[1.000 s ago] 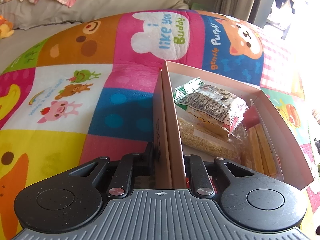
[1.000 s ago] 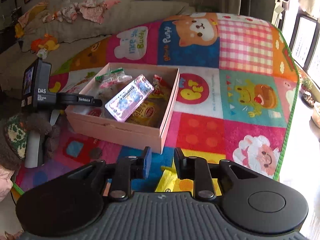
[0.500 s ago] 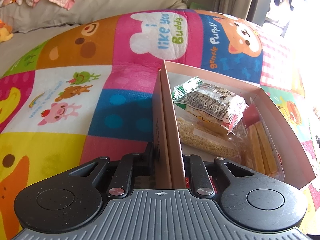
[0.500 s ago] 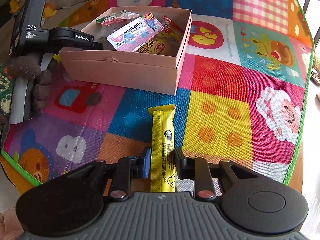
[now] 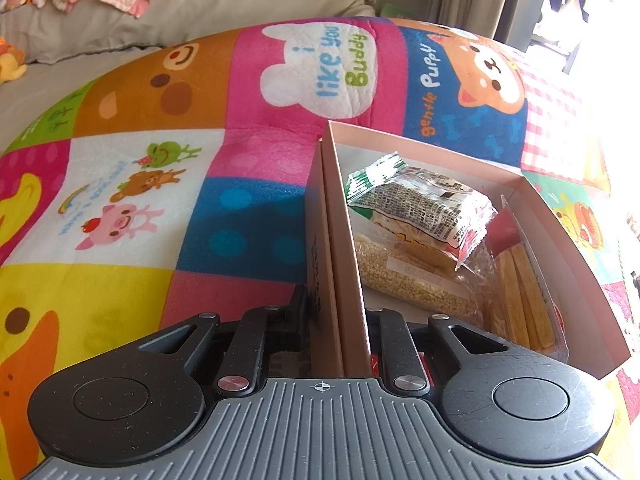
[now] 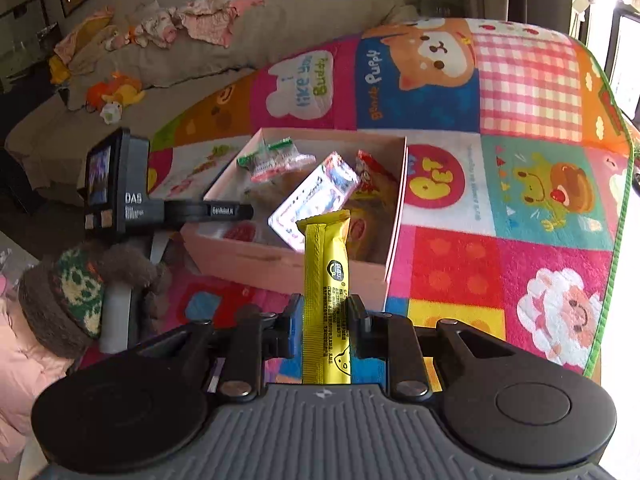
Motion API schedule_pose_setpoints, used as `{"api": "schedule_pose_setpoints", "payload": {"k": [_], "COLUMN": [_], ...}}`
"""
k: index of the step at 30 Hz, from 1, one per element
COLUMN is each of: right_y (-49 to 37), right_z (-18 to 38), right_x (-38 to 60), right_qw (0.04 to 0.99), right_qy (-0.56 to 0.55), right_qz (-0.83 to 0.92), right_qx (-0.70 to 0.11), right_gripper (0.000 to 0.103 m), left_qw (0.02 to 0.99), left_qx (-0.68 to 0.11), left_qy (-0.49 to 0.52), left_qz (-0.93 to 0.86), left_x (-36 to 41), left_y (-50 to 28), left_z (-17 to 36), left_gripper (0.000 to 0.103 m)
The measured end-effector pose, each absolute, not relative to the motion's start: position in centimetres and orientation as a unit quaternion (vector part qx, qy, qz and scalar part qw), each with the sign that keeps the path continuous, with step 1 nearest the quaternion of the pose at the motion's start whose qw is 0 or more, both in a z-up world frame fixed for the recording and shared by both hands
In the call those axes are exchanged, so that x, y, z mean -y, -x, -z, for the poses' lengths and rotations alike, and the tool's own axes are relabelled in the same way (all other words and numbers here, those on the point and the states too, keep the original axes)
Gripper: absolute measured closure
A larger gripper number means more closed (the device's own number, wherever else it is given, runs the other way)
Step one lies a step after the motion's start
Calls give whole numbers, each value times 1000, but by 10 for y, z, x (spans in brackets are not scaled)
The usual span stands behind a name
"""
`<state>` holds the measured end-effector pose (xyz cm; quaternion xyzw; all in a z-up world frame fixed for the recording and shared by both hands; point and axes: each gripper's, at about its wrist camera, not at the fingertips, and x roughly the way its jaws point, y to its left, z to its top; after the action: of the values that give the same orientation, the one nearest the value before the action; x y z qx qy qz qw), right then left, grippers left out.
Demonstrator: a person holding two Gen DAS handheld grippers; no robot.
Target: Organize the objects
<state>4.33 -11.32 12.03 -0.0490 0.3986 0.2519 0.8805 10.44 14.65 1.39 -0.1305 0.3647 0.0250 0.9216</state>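
Observation:
A pink cardboard box (image 6: 280, 264) sits on the colourful play mat and holds several snack packets. My left gripper (image 5: 338, 312) is shut on the box's near-left wall (image 5: 340, 240); it also shows in the right wrist view (image 6: 208, 211). Inside lie a green-and-white packet (image 5: 420, 200), a grain bar (image 5: 412, 280) and a pack of biscuit sticks (image 5: 520, 296). My right gripper (image 6: 326, 320) is shut on a yellow snack stick (image 6: 326, 280) and holds it upright above the mat, just in front of the box.
The play mat (image 6: 500, 200) covers the surface, with its green edge (image 6: 618, 220) at the right. A grey sofa (image 6: 200, 52) with clothes and plush toys stands behind. A person's knitted sleeve (image 6: 80, 292) is at the left.
My right gripper closed on the yellow snack stick lying on the mat and lifted it up toward the box. My left gripper kept holding the box wall.

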Motion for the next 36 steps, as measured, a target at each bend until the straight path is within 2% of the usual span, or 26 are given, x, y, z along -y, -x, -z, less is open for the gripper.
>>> {"api": "schedule_pose_setpoints", "payload": {"k": [4,9,12,14,16,21,22,26,28,30,36], "right_y": [-90,-152,-157,-139,-111,-78,-81,-114,-131,-145,-143], "right_z": [-133,-113,-101,-99,-95,-57,-51,-37,-37,-40,-40], "right_x": [100,83,85,97,109,119,119,123,125,129,129], "right_qw": [896,904,908,910,916,907,908,918,927,931,942], "right_qy": [16,-20,-8,3,35,124,129,97,85,67,73], "right_qz": [-238,-198,-188,-211,-230,-234,-225,-179,-153,-143,-137], "right_qx": [-374,-379,-375,-357,-327,-328,-329,-341,-331,-328,-298], "right_gripper": [80,78,61,36,25,25,24,24,24,24,15], "left_qw": [922,922,923,924,923,913,913,919,921,929,936], "left_qx": [-364,-364,-362,-361,-365,-394,-396,-390,-389,-371,-348], "left_qy": [131,130,129,122,120,105,97,38,17,16,54], "left_qz": [-24,-19,-20,-22,-27,0,14,44,36,13,-8], "left_x": [-147,-148,-147,-144,-141,-117,-110,-88,-88,-93,-96], "left_y": [-104,-104,-103,-103,-104,-136,-147,-195,-211,-214,-190], "left_z": [-13,-13,-13,-13,-15,-22,-24,-20,-16,-12,-24], "left_gripper": [84,84,84,84,85,86,83,81,69,64,66]}}
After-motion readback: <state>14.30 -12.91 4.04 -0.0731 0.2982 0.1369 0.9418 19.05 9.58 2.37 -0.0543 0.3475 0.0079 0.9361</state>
